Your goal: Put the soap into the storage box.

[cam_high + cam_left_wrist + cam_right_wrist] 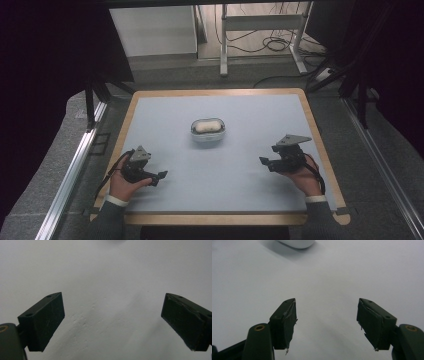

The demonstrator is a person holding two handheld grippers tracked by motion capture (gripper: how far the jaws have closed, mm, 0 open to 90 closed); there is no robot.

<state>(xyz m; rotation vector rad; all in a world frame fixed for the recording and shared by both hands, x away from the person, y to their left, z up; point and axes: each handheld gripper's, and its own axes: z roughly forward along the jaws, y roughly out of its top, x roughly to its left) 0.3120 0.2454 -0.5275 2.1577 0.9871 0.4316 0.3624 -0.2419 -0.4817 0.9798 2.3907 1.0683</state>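
- A small oval dish (208, 131) is sitting near the middle of the bench (250, 190), on its pale blue-grey mat, with a pale rounded lump (208, 127) lying inside it.
- The left hand-held gripper (161, 177) is resting low at the near left of the bench, held in the person's left hand (125, 184), and its jaws are pointing towards the middle of the mat.
- In the left gripper view, the left hand-held gripper (112, 325) is standing released, its two black jaws spread wide apart with bare mat between them and nothing gripped.
- The right hand-held gripper (263, 162) is sitting at the near right of the bench, held in the person's right hand (306, 176), its jaws pointing left towards the middle.
- In the right gripper view, the right hand-held gripper (326, 323) is also released, jaws apart with bare mat between them; worn tape is showing on the inner faces of its pads (289, 322).
- The edge of the dish (297, 243) is showing at the top of the right gripper view, well ahead of the jaws.
- Both grippers are lying well apart from the dish, one to each side and nearer the person; neither is touching it.
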